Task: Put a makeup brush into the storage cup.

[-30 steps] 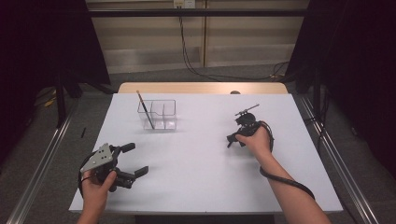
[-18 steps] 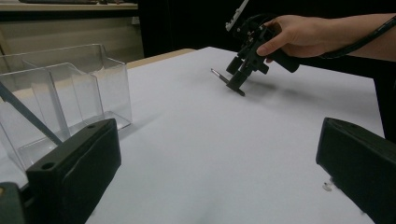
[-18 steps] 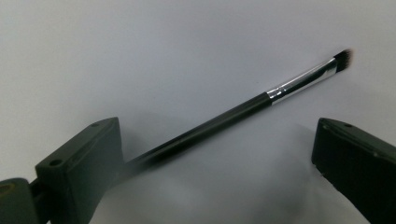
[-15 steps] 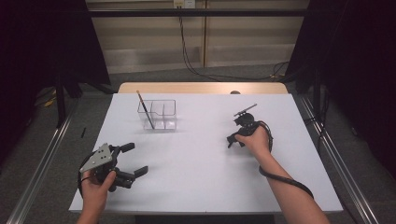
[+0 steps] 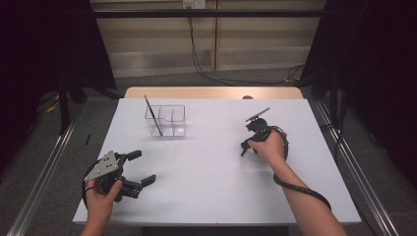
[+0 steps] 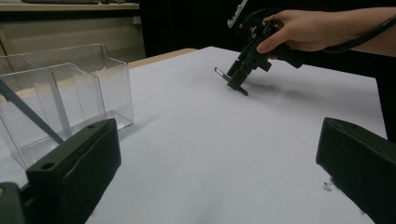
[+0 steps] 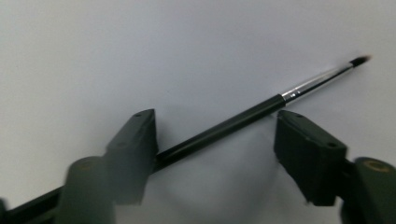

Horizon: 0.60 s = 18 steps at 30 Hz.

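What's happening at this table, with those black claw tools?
A person holds a gripper in each hand. The right gripper points down over a thin black brush lying on the white table; its jaws have just been closing around the brush. The left gripper waits open. Another brush stands in a clear organizer.

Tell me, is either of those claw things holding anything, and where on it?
Not yet. The right gripper straddles a thin brush lying on the table; its jaws, just closing, flank the black handle without pressing. The left gripper is open and empty.

No readable text, labels or numbers anywhere.
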{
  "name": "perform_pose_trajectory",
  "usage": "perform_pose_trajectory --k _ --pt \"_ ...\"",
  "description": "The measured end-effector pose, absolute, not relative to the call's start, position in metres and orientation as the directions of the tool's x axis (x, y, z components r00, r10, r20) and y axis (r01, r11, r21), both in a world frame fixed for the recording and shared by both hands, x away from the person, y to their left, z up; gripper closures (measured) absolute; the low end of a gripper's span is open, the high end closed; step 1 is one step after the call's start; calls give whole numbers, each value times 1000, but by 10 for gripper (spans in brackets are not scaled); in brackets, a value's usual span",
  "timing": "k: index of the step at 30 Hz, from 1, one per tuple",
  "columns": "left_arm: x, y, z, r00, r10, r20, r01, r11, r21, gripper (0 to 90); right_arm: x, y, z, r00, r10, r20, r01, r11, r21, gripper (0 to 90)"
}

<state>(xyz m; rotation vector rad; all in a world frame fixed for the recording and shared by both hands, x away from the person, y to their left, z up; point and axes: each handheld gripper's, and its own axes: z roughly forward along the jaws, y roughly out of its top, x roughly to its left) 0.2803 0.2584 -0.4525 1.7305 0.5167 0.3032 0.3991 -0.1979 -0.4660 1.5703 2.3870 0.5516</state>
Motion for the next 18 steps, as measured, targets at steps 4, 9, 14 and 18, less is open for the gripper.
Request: perform_pose_trajectory --k 4,9,14,18 --pt "280 258 -452 866 495 -78 176 -155 972 0 397 -198 -462 -362 932 21 849 321 419 539" --pt "281 258 -452 867 494 -68 170 -165 972 0 396 -204 -460 -319 947 36 871 277 406 671" --pt "281 258 -453 867 495 -68 171 -166 971 0 398 -210 -458 -296 953 59 891 254 375 771" --pt "281 258 -453 866 495 -68 171 -165 971 0 401 -217 -457 -277 957 81 912 236 336 829"
